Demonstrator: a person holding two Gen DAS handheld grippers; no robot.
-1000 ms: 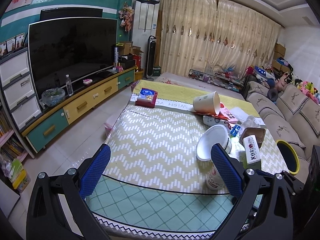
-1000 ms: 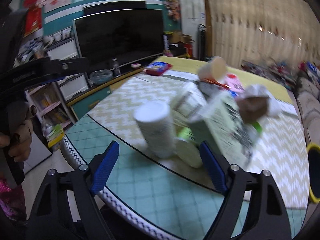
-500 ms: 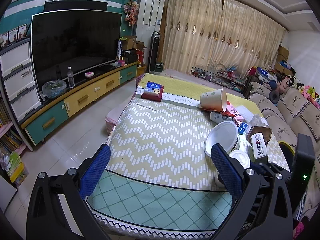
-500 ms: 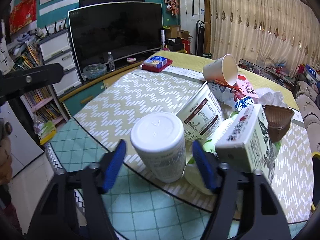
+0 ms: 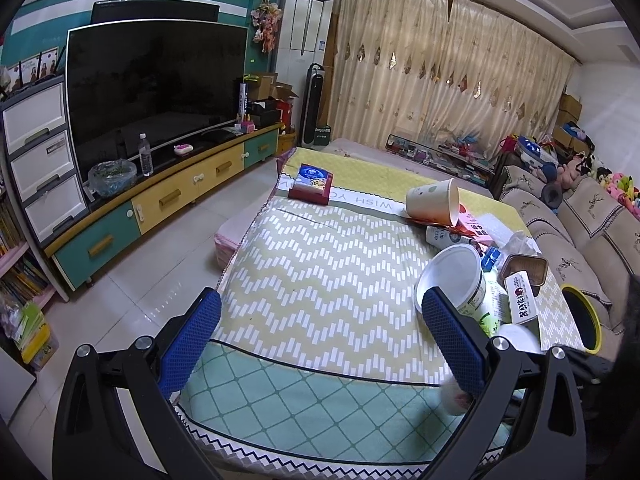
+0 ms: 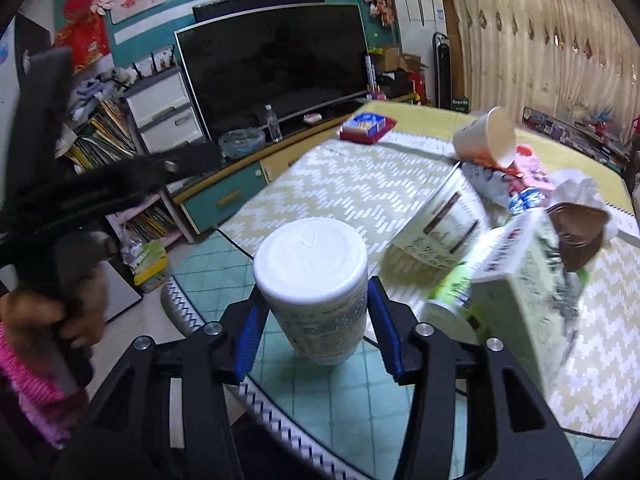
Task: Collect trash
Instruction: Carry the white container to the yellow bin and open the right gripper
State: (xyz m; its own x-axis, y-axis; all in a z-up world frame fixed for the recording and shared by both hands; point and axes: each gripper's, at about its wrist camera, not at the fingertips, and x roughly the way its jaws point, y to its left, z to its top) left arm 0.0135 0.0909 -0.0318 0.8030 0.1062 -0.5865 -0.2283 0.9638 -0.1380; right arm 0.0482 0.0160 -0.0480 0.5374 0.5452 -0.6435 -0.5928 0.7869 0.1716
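A white lidded drink cup (image 6: 310, 256) stands between the blue pads of my right gripper (image 6: 314, 304), which is shut on its sides near the table's front edge. In the left wrist view the same cup (image 5: 516, 336) shows blurred behind the right finger. Beside it lie a tipped white tub (image 6: 440, 220), a green-and-white carton (image 6: 524, 292), a tipped paper cup (image 6: 486, 138) and a brown tray (image 6: 580, 236). My left gripper (image 5: 320, 300) hangs open over the near end of the table (image 5: 320, 264), holding nothing.
A red and blue tissue box (image 5: 312, 184) sits at the table's far end. A yellow-rimmed bin (image 5: 580, 316) stands by the sofa at the right. A TV cabinet (image 5: 160, 204) lines the left wall. A person's hand (image 6: 60, 308) holds the left gripper's handle.
My right gripper came up to the lidded cup and its jaws narrowed onto it. The left gripper stayed open, and its view shifted only slightly.
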